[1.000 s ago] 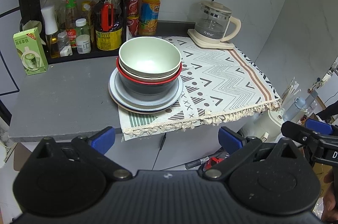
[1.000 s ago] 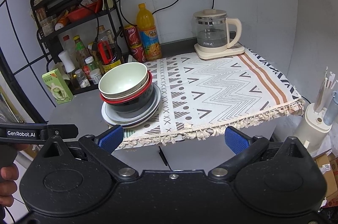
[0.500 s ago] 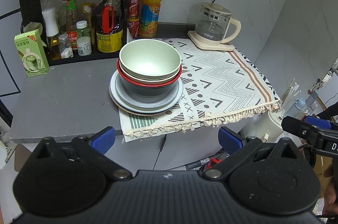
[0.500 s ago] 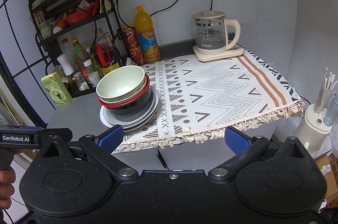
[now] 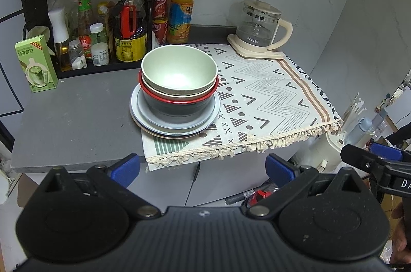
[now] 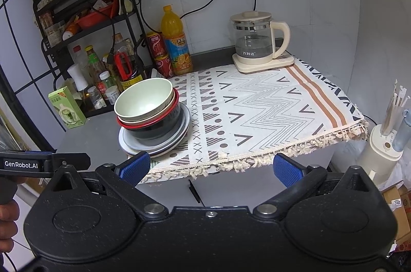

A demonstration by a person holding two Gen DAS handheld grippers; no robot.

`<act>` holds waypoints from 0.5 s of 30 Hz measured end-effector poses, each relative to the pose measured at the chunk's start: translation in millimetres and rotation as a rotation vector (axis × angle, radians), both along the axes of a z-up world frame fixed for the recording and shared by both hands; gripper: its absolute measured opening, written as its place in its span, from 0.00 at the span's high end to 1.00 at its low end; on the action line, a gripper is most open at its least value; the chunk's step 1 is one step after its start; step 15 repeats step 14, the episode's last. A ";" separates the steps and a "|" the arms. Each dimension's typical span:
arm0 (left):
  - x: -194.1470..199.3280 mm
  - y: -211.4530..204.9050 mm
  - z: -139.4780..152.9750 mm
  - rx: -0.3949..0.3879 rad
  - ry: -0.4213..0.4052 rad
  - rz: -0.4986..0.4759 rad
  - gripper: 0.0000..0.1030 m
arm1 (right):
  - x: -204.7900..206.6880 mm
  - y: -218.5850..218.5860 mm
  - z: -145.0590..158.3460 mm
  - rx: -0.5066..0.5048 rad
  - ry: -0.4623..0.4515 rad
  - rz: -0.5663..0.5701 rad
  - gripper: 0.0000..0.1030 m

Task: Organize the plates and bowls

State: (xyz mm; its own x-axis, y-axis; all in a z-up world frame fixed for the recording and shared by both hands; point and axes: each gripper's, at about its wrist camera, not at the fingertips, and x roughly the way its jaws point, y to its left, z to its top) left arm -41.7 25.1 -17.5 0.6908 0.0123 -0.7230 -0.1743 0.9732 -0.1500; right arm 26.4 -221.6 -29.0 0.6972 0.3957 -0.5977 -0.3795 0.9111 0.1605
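Looks rigid, slick and chippy, that pale green bowl (image 5: 179,71) nested atop the red-rimmed dark bowl (image 5: 177,105) and grey plates (image 5: 174,125) on the grey surface (image 5: 72,118), so best pinched at the rim, with left hand-held gripper (image 5: 203,168) and right hand-held gripper (image 6: 212,168) both spread wide, empty, well short.

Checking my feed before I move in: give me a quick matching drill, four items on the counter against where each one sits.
Things:
1. pale green bowl
2. kettle
3. green carton
4. orange juice bottle

Places:
A. far right corner of the patterned cloth
B. on top of the stack
C. bare grey counter, left
D. at the wall, beside the red cans

Pairs: 1-B, 2-A, 3-C, 4-D
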 end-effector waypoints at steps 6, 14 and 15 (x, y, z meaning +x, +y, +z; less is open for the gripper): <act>0.7 -4.2 0.1 0.005 -0.005 -0.005 0.00 | -1.7 -3.5 -3.1 0.002 0.005 0.001 0.00; 2.4 -3.4 -0.5 0.010 0.004 -0.008 0.00 | 0.1 -2.6 -3.8 0.006 0.021 0.010 0.00; 2.4 -3.4 -0.5 0.010 0.004 -0.008 0.00 | 0.1 -2.6 -3.8 0.006 0.021 0.010 0.00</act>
